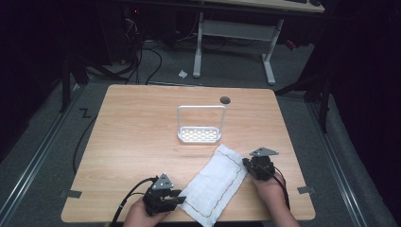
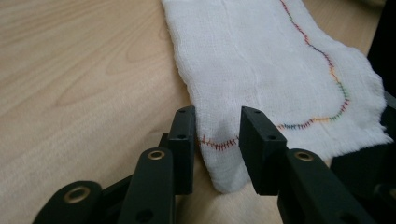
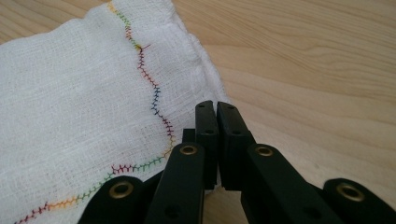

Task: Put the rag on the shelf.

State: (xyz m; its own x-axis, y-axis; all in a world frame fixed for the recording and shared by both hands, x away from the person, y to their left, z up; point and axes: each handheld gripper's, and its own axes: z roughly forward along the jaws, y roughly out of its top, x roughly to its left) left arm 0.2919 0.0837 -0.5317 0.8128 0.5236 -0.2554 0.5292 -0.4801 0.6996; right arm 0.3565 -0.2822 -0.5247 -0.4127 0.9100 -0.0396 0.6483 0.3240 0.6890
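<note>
High view: white cloth [image 1: 215,184] with a multicoloured stitched border lies flat on the wooden table [image 1: 142,137], a long strip running from about 7 o'clock to 1 o'clock in the near-right part of the tabletop. Left gripper [image 1: 178,197] sits at the cloth's 9 o'clock side near its lower end, held in the left hand [image 1: 142,215]. Right gripper [image 1: 247,163] sits at the cloth's 3 o'clock edge near its upper end, held in the right hand [image 1: 272,191]. A white wire rack [image 1: 200,125] stands at 12 o'clock from the cloth, close but apart.

Left gripper view: jaws stand parted, a corner of the cloth [image 2: 261,70] lying between them; the pads are not pressing on it.

Right gripper view: jaws closed together, pads meeting at the cloth's [image 3: 74,112] edge. Cannot tell whether any fabric is pinched between them.
</note>
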